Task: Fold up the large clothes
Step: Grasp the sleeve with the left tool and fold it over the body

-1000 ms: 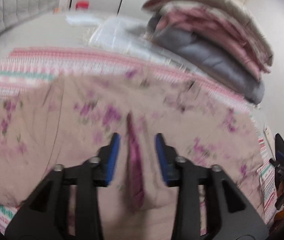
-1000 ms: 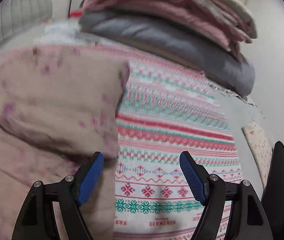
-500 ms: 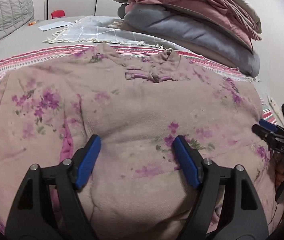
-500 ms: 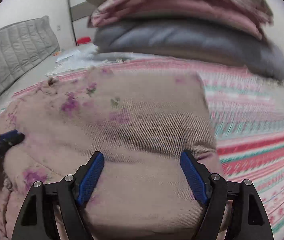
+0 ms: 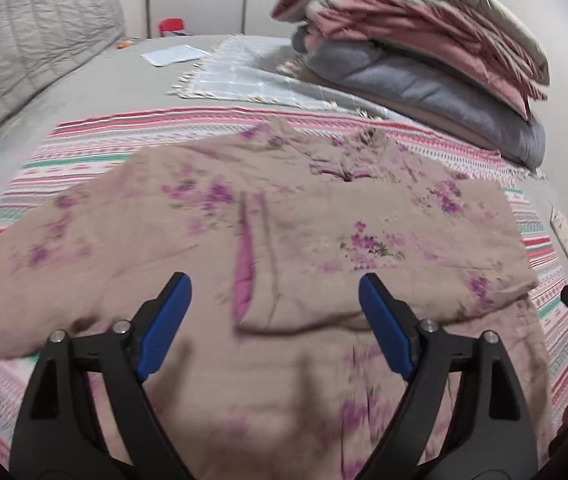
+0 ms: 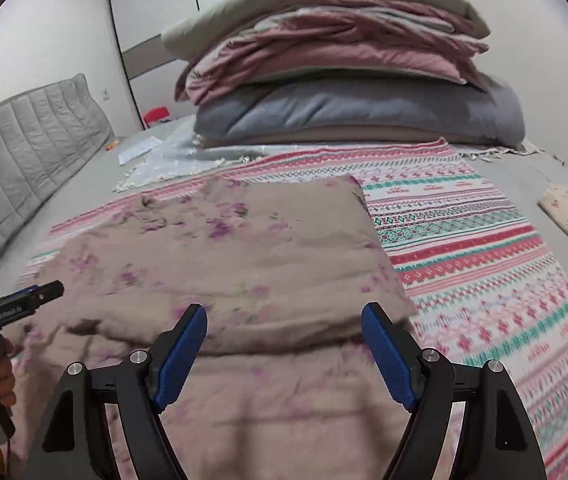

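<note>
Beige padded floral garment with purple flower print point(image 5: 284, 216) lies spread on the pink, white and teal striped patterned blanket point(image 6: 484, 248) covering the bed, collar end away from the cameras. Right side already folded over toward the middle; left side and the near hem not folded, as I judge it.

Left gripper point(image 5: 271, 322) hovers over the near part, jaws spread wide, nothing between them. Right gripper point(image 6: 284, 344) same: jaws spread, empty, above the folded layer's near edge.

Risks from here:
- Fabric is thick and looks springy, so the folded flap may creep back open if nothing presses it.
- A grab at the near edge could catch 2 layers at once, or only the top 1, and drag the fold crooked.
- A pull on the garment may bunch the blanket under it.
- Stack of folded pink, beige and grey quilts point(image 6: 344, 64) sits just beyond the collar; a far sweep could bump it.
</note>
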